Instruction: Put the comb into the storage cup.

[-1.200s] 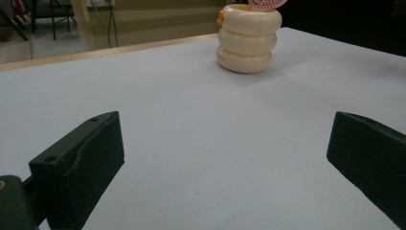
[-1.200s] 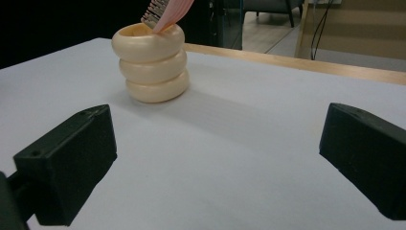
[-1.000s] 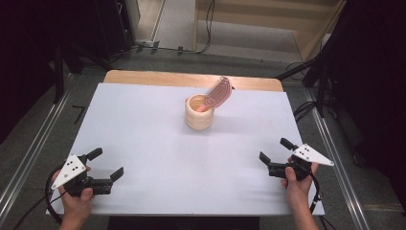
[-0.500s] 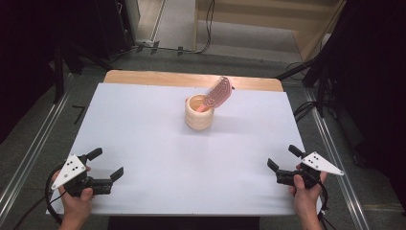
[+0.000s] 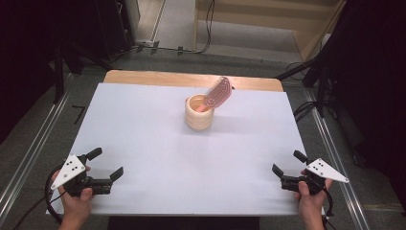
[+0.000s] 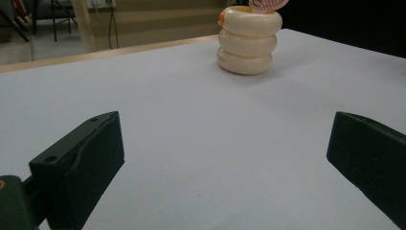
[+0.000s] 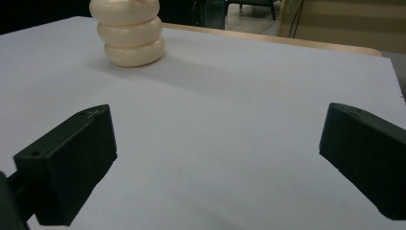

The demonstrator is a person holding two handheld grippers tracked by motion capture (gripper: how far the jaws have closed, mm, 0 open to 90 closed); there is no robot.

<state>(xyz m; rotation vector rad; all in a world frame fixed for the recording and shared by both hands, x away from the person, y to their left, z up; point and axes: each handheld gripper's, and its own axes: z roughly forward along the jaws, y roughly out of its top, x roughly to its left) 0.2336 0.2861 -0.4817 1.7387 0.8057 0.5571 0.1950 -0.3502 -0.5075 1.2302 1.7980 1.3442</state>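
While the left gripper (image 5: pixel 106 165) sits at the near left corner of the bench (image 5: pixel 143 129) with its jaws spread wide and empty, the right gripper (image 5: pixel 286 164) waits at the near right corner, just as open and holding nothing. Well apart from both, toward the far middle, stands the cream ribbed cup (image 5: pixel 199 112), upright, with the pink ridged scoop (image 5: pixel 219 92) leaning out of it to the right. Nothing is gripped yet, so by my read the reach and grasp are all left to do.
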